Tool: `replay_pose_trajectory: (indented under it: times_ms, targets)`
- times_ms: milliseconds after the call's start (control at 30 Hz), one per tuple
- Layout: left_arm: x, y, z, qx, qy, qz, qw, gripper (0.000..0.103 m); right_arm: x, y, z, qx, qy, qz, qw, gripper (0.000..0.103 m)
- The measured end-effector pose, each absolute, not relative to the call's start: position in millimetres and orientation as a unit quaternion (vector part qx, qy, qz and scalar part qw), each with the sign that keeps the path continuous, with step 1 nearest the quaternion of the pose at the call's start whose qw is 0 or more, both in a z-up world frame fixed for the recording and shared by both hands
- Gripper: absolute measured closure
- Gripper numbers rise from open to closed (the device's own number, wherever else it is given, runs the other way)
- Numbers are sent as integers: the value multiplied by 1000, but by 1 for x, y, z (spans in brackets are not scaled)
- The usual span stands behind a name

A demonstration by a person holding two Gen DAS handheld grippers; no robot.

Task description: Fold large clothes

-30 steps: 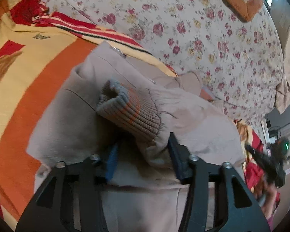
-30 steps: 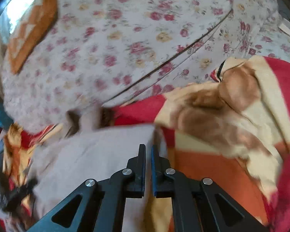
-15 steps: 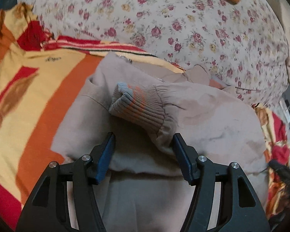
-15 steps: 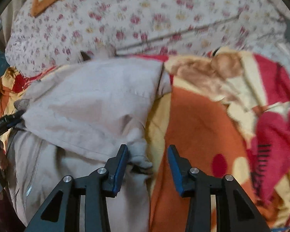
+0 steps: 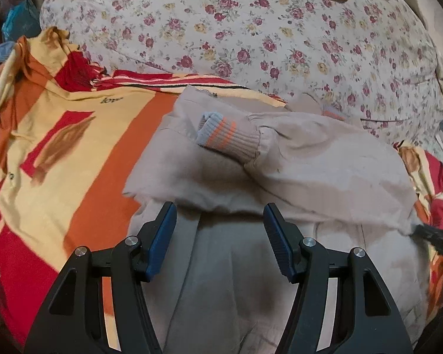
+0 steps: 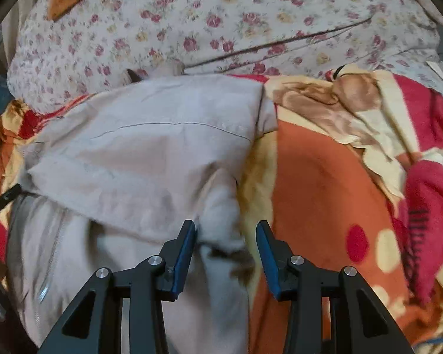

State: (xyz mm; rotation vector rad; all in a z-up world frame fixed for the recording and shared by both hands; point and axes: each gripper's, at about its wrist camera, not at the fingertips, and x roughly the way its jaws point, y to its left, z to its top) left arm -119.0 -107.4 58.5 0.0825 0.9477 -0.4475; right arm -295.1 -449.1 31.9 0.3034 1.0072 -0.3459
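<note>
A beige jacket (image 5: 325,165) lies on a bed, its top part folded down over the body. A sleeve with a ribbed cuff (image 5: 230,137), striped orange and grey, lies across it. My left gripper (image 5: 220,230) is open and empty, just short of the fold's edge. In the right wrist view the same jacket (image 6: 150,153) fills the left half. My right gripper (image 6: 226,244) is open, with a bunched bit of the jacket's right edge (image 6: 221,215) lying between its fingers, not clamped.
The jacket rests on an orange, yellow and red blanket (image 5: 62,159) (image 6: 325,183). A floral quilt (image 5: 265,38) (image 6: 221,20) is heaped behind it. The right gripper's dark tip (image 5: 437,236) shows at the left view's right edge.
My left gripper let go of the sleeve and drew back. My right gripper, shut a second ago, opened and released the folded jacket edge, then pulled back.
</note>
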Motion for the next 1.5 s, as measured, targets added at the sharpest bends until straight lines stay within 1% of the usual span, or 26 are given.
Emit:
replay_pose_trajectory:
  times_ms: [167,233,267,300,533,767,933,1000,1233,1500]
  targets:
    - [-138,-98,65,44,449,-214,866,42,-332,-444,47,154,465,-148,859,54]
    - [-147,-90,66,37,451,-215,866,42,-344,-441,46,161,463,-143,860,46]
    - [-153,-83,65,29,453,-216,864,42,-349,-440,45,163,463,-140,860,39]
    - [-159,-76,64,21,458,-217,862,42,-354,-437,44,165,463,-135,861,37]
    - [-196,-38,54,1,490,-210,846,42,-370,-429,28,182,460,-120,861,37]
    - [-228,-14,42,26,500,-204,841,42,-388,-407,16,186,478,-90,854,36]
    - [-239,-6,38,25,506,-206,838,42,-410,-392,15,204,482,-59,850,35]
    - [-242,-4,39,26,506,-205,837,42,-420,-384,14,201,488,-55,847,34]
    - [-255,3,40,30,507,-208,836,42,-445,-364,7,187,506,-37,841,33]
    - [-262,13,38,30,513,-206,833,42,-456,-357,2,192,509,-35,838,30]
